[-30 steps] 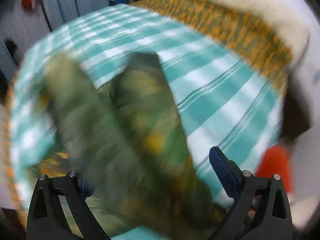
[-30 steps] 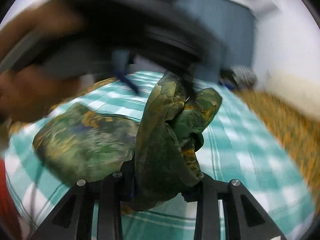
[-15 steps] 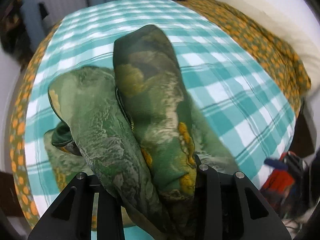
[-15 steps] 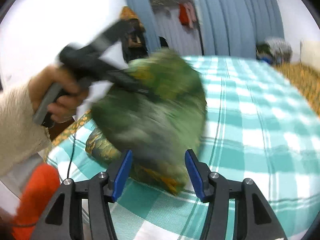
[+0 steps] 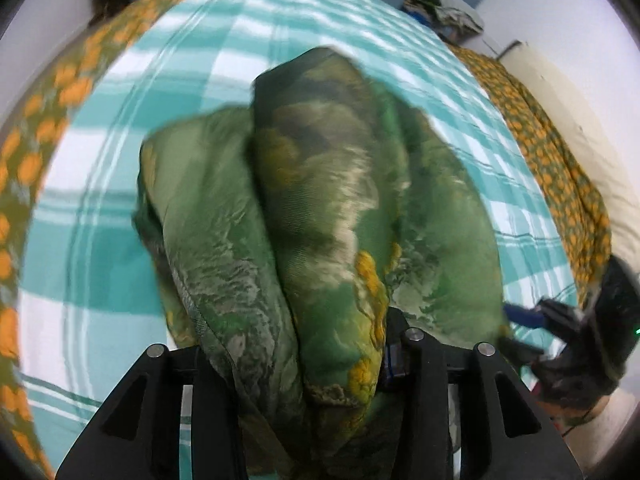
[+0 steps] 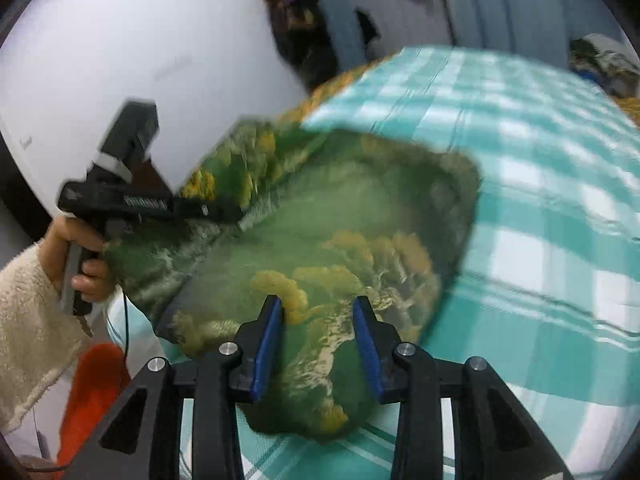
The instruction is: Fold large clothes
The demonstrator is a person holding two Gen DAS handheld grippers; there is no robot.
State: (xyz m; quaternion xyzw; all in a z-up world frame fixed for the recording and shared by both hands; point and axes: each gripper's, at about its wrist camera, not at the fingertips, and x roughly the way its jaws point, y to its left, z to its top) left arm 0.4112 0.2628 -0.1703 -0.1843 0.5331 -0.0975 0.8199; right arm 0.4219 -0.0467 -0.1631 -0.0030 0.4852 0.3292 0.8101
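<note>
A green, yellow-patterned silky garment [image 6: 340,240] lies bunched on the bed's teal-and-white checked sheet [image 6: 540,200], an orange-dotted blanket [image 5: 560,168] beyond. The left gripper [image 5: 296,356] has thick folds between its part-open, widening jaws. The right gripper [image 6: 318,336] has cloth between narrowing blue pads; bare sheet fills the frame's right.
</note>
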